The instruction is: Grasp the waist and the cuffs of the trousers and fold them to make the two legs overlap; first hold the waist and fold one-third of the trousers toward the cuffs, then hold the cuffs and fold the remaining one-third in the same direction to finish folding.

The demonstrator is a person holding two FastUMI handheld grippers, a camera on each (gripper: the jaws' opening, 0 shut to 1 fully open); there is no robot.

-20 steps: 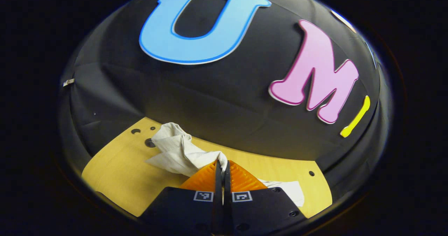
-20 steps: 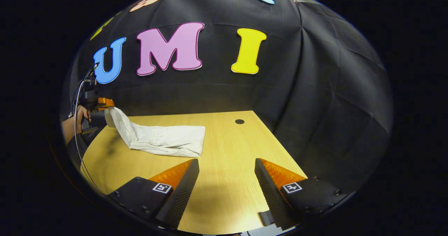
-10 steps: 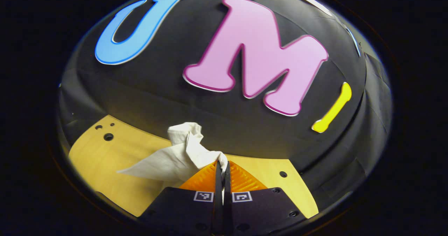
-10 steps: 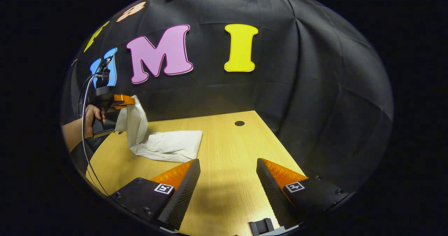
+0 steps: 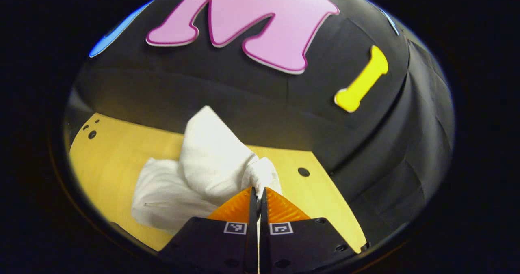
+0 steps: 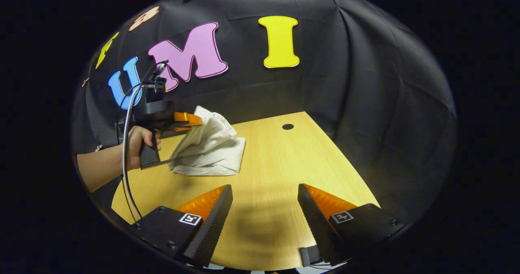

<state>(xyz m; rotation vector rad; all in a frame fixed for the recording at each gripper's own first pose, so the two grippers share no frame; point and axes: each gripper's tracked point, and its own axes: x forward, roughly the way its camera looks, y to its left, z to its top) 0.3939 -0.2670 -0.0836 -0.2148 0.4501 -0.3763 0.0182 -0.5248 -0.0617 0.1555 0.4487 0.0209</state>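
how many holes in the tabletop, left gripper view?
4. Three clustered at the table's far left corner: one larger hole, two small holes. One right hole. Trousers may hide others.

Dim booth, overhead light on table [image 6: 268,160]; sharp centre, fisheye-warped edges.

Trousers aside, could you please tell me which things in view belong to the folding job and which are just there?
Belonging to the job:
trousers
left gripper, shut on the trousers
right gripper, open

Just there:
table
cable
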